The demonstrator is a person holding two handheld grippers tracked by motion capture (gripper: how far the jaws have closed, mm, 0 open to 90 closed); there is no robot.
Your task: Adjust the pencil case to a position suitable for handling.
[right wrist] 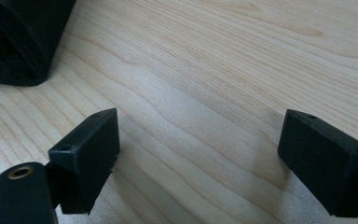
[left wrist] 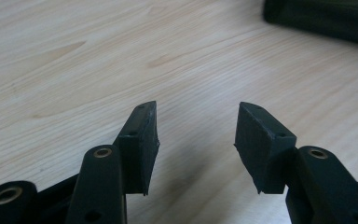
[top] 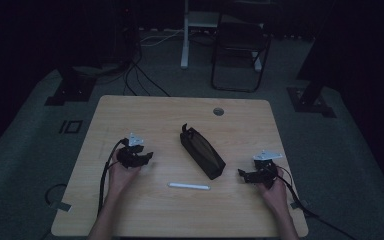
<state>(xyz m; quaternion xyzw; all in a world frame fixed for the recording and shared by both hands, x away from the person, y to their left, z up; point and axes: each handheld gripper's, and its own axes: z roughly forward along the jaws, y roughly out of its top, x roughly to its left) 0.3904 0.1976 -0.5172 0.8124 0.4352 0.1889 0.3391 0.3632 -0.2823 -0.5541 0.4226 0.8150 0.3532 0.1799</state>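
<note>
A black mesh pouch (top: 202,152) lies slantwise in the middle of the wooden table (top: 150,112). In front of it lies a slim white pen-like stick (top: 189,186). My left gripper (top: 147,157) is to the left of the pouch, jaws pointing right and partly apart. In the left gripper view, the gripper (left wrist: 198,107) has only bare wood between its pads, and the pouch (left wrist: 321,16) crosses the top right corner. My right gripper (top: 242,175) rests to the right of the pouch's near end. In the right gripper view it (right wrist: 200,116) stands wide open, with the pouch (right wrist: 18,37) at the top left.
A round cable hole (top: 218,111) sits near the table's far edge. Beyond the table stand a dark chair (top: 240,50) and a white desk leg (top: 184,40), with cables on the grey floor. A cable trails off each gripper toward the near table edge.
</note>
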